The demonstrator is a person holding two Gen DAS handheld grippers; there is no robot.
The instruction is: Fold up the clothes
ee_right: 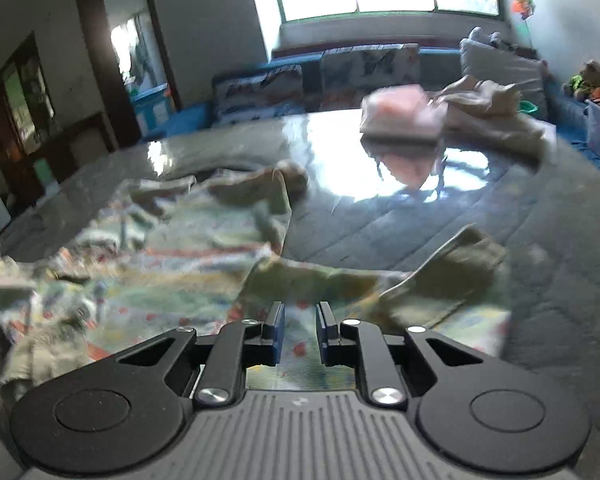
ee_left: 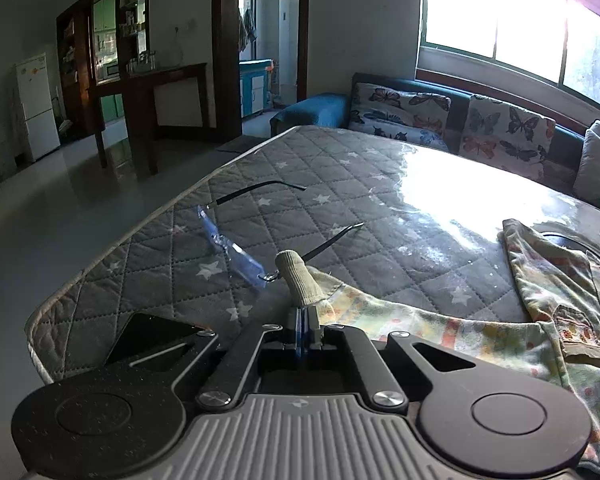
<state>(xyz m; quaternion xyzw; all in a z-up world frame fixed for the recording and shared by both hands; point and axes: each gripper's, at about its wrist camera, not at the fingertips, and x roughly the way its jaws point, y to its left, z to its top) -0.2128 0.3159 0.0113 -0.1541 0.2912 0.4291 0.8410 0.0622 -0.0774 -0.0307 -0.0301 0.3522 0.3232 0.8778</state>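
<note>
two grippers over a patterned shirt on a quilted table

the left gripper (ee_left: 305, 316) has its two blue-padded jaws pressed together on a ribbed beige cuff (ee_left: 298, 280), which sticks up and forward from between them. the cuff belongs to a pale shirt (ee_left: 500, 332) printed with small orange and yellow shapes. the shirt spreads to the right of the gripper across a table (ee_left: 340, 184) covered in grey quilted cloth with white stars under a shiny clear sheet. a pair of glasses (ee_left: 236, 244) with blue lenses and thin dark arms lies open on the table just ahead and left of the cuff.

the right gripper (ee_right: 300, 332) hangs over the same shirt (ee_right: 172, 248), its jaws a narrow gap apart with nothing between them. this view is blurred. farther back on the table sits a folded pink and grey stack (ee_right: 400, 116), with a loose beige garment (ee_right: 496, 116) beside it. a sofa with butterfly cushions (ee_left: 452, 120) stands behind the table, below a bright window (ee_left: 516, 20).
</note>
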